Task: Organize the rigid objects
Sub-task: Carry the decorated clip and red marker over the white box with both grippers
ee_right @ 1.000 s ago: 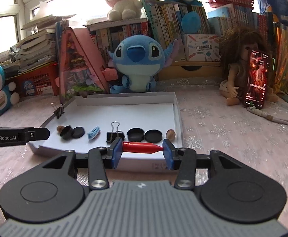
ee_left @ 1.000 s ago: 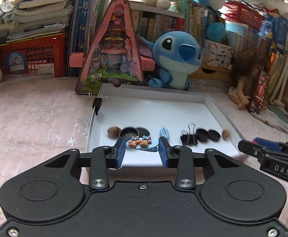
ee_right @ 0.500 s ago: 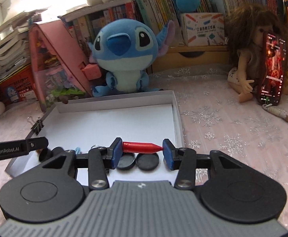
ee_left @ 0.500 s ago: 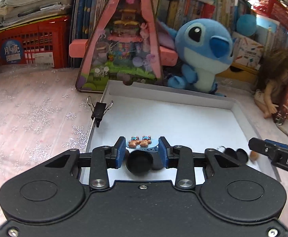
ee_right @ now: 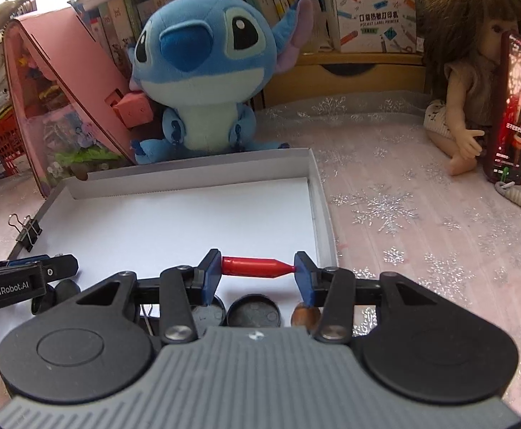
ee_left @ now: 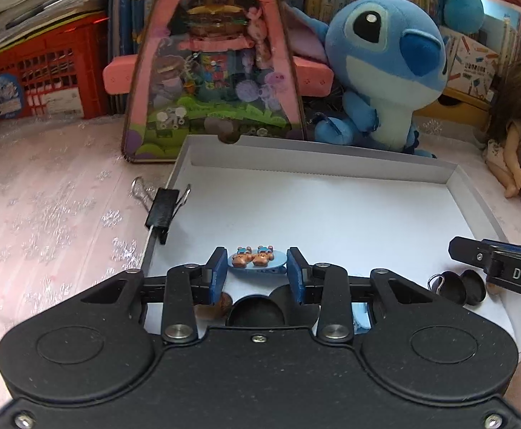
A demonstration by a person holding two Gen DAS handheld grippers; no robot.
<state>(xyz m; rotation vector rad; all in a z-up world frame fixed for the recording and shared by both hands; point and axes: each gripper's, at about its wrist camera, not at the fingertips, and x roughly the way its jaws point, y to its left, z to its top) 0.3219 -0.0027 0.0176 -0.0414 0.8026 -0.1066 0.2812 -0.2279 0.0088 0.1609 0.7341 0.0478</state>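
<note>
tray: on the surface, before the plush toy
binder clip: on tray's left wall
caps: in tray, near front edge
nut: right of caps
doll: right of tray, behind phone

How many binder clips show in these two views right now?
2. One binder clip is clamped on the white tray's left wall. Only the wire loop of a second shows, beside the black caps near the tray's front; the grippers may hide others.
</note>
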